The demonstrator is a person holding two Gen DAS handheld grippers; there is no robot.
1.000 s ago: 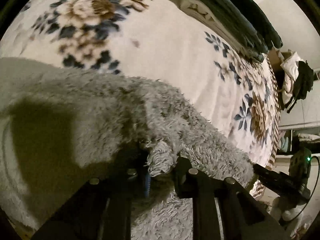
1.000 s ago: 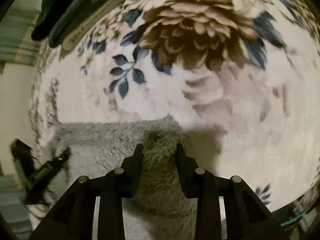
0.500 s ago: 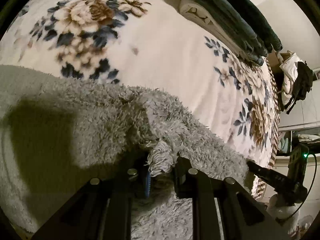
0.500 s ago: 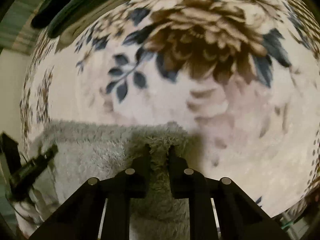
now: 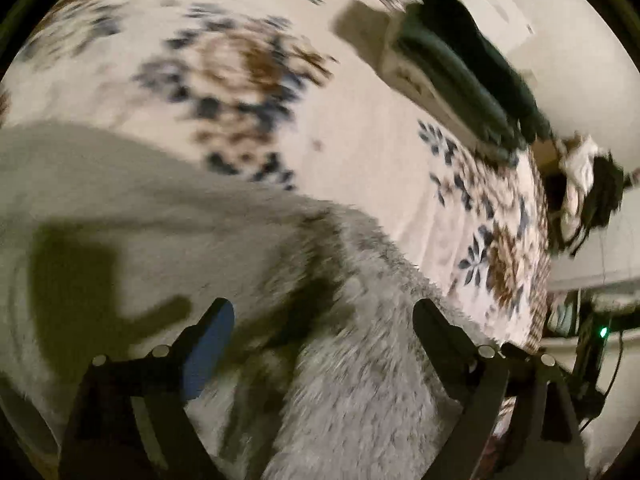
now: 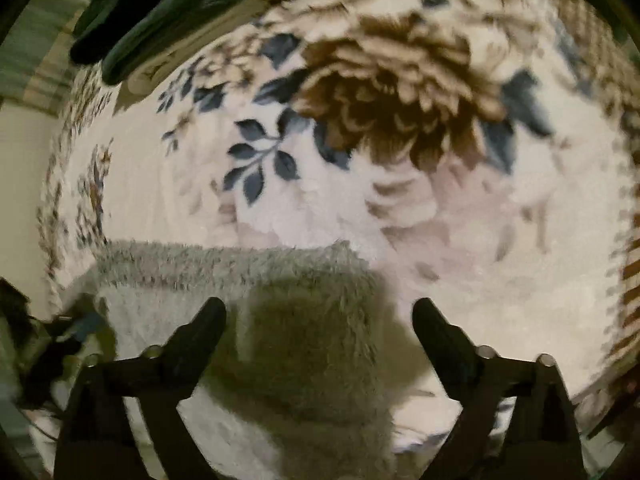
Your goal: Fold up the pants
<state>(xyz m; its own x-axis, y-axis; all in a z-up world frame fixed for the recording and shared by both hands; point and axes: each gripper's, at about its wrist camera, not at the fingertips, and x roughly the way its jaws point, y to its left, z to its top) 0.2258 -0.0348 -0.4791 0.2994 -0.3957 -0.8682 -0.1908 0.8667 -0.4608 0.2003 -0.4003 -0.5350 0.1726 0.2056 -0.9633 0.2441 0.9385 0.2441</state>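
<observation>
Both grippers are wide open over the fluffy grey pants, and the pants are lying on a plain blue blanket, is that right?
Not quite. Both the left gripper and right gripper are wide open over the fluffy grey pants, but the blanket is cream with brown flowers and dark blue leaves, not plain blue. The right wrist view shows the pattern clearly.

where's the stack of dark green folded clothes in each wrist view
Left wrist: the dark green stack sits upper right, at the far edge of the floral blanket.
Right wrist: the same stack sits upper left.
Shared landmark: the fuzzy grey pants fill the bottom of both views.
</observation>
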